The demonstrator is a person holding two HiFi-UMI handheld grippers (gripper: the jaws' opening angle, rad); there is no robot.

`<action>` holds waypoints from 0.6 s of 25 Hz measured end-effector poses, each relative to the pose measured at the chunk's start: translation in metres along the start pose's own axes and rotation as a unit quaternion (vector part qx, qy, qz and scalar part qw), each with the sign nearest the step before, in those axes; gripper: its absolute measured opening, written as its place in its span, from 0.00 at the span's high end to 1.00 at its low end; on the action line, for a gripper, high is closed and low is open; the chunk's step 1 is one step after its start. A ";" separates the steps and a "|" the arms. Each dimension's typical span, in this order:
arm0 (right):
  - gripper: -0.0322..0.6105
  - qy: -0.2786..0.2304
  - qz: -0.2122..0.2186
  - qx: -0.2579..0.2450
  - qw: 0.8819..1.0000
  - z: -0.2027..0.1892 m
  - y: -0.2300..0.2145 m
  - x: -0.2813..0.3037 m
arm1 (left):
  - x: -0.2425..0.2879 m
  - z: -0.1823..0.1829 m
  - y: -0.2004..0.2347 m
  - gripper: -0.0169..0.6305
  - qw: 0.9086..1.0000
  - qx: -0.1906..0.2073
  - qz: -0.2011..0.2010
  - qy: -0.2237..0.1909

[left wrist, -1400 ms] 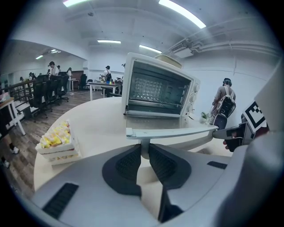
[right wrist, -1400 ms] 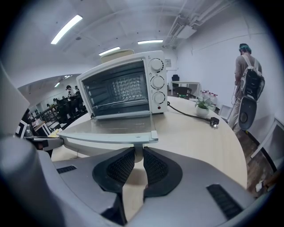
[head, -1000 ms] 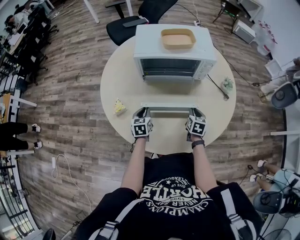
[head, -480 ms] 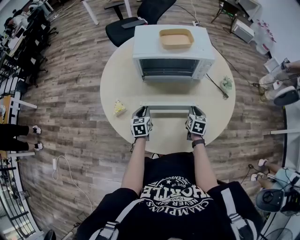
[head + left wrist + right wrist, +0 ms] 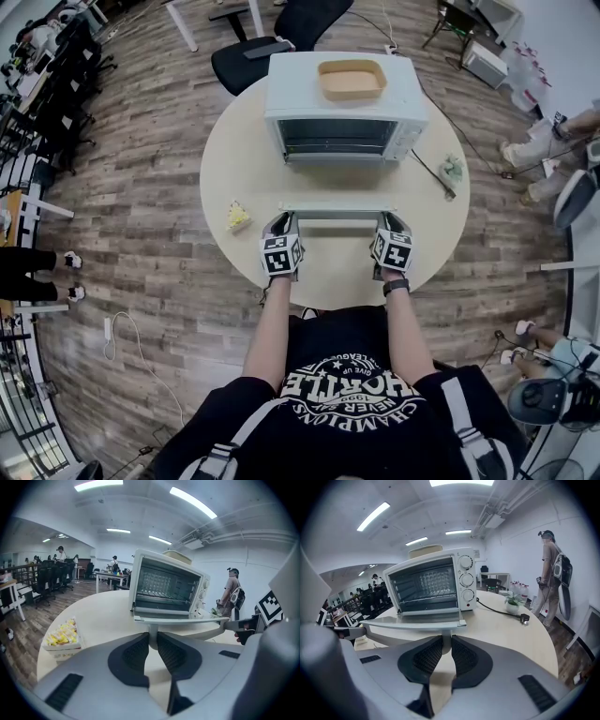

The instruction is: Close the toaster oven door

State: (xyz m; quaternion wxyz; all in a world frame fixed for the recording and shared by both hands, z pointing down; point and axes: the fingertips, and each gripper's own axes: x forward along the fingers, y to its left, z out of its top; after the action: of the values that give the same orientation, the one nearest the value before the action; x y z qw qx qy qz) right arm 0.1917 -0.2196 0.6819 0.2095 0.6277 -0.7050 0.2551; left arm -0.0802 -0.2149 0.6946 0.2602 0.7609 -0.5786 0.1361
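Observation:
A white toaster oven point(image 5: 345, 103) stands at the far side of a round table point(image 5: 244, 150), with its door point(image 5: 178, 618) folded down flat toward me. Along the door's near edge runs the handle bar point(image 5: 337, 215). My left gripper point(image 5: 284, 228) holds the bar's left end. In the left gripper view its jaws point(image 5: 153, 639) are shut on the handle's left post point(image 5: 153, 629). My right gripper point(image 5: 390, 226) holds the right end, its jaws point(image 5: 446, 644) shut on the right post point(image 5: 446, 637). A tan tray point(image 5: 352, 79) rests on the oven's top.
A snack pack point(image 5: 238, 215) lies left of the door on the table. A small plant point(image 5: 455, 168) and a black power cord point(image 5: 436, 175) lie to the right. A black chair point(image 5: 258, 52) stands behind the oven. A person point(image 5: 553, 573) stands to the right.
Both grippers and the door have stayed where they were. Only bystanders at the right edge of the head view have shifted.

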 end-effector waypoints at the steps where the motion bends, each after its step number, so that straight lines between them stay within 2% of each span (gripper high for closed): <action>1: 0.82 -0.002 0.000 0.000 1.000 0.001 0.000 -0.001 | -0.001 0.001 0.000 0.86 1.000 0.000 0.000 -0.002; 15: 0.82 -0.019 0.013 0.007 1.000 0.012 0.001 -0.003 | -0.003 0.012 -0.001 0.86 1.000 -0.004 0.005 -0.021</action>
State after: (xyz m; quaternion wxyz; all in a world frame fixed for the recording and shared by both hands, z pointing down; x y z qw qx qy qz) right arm 0.1915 -0.2242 0.6704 0.1885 0.6247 -0.7151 0.2506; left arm -0.0811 -0.2185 0.6829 0.2500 0.7600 -0.5880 0.1189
